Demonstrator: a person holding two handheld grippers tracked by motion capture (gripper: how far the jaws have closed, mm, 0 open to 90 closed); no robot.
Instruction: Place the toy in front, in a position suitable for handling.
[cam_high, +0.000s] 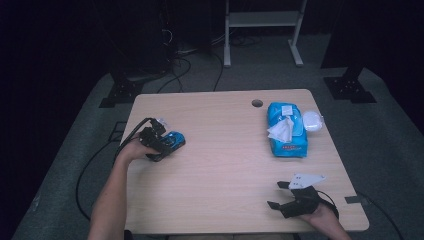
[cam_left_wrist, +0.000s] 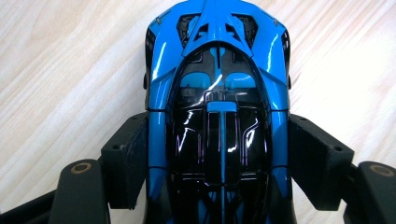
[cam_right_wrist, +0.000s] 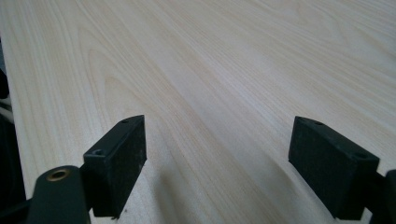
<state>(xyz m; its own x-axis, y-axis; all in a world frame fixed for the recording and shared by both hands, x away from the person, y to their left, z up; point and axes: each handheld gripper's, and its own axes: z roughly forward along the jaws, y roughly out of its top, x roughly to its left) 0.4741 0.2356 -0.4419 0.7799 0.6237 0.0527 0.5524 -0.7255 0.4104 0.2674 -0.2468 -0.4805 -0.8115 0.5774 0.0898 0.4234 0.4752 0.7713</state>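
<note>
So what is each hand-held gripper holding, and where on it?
Left hand-held gripper: blue toy car, pads against its sides. Right hand-held gripper: nothing.

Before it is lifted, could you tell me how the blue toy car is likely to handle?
The blue toy car looks like glossy hard plastic, so it should stay stiff but may slip between the pads of the left tool, which sit along its sides. It is probably light, being small in the high view. If it has free wheels, a push could roll it across the table.
</note>
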